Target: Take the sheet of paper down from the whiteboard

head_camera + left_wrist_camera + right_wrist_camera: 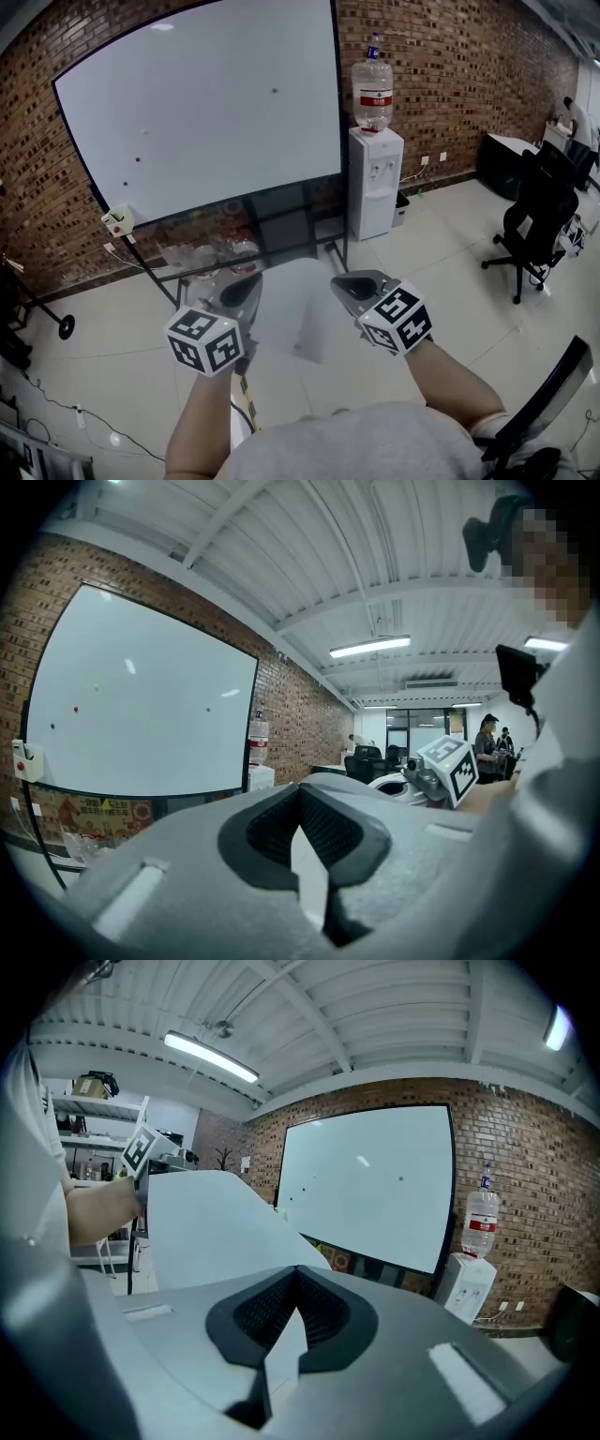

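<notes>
Left gripper (246, 292) and right gripper (354, 287) each clamp an edge of the sheet of paper (302, 317), spread between them, likely to hold it flat, well clear of the whiteboard (206, 103).

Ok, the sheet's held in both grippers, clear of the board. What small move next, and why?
Probably lower the sheet of paper level, both grips kept: the left gripper and right gripper pinch opposite edges, and the whiteboard already stands bare of it.
</notes>
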`<state>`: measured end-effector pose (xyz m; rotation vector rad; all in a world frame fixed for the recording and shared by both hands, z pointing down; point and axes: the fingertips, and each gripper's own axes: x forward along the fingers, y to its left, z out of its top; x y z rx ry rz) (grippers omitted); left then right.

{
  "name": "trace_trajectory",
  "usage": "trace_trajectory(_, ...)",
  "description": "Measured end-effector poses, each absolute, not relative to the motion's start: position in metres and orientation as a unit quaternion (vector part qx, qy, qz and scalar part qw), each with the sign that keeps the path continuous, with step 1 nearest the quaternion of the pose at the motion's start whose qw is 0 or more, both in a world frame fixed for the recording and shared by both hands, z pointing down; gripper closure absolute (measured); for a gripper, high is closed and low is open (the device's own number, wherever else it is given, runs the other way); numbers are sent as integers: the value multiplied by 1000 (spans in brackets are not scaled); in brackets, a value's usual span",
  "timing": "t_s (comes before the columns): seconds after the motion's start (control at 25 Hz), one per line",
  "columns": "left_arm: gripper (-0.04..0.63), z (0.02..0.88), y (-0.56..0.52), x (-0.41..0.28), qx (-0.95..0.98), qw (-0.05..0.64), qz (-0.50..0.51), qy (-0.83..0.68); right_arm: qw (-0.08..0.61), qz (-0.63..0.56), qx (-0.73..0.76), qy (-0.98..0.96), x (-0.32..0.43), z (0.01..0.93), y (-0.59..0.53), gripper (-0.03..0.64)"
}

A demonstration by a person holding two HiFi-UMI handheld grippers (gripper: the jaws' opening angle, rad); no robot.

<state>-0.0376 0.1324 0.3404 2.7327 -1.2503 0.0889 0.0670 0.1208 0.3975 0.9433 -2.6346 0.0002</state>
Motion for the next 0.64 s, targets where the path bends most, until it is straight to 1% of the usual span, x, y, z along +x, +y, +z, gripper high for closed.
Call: trace_trajectory(0.64, 594, 335, 144, -37, 907, 62, 33, -415, 173, -10, 329, -928, 64, 394, 133, 615)
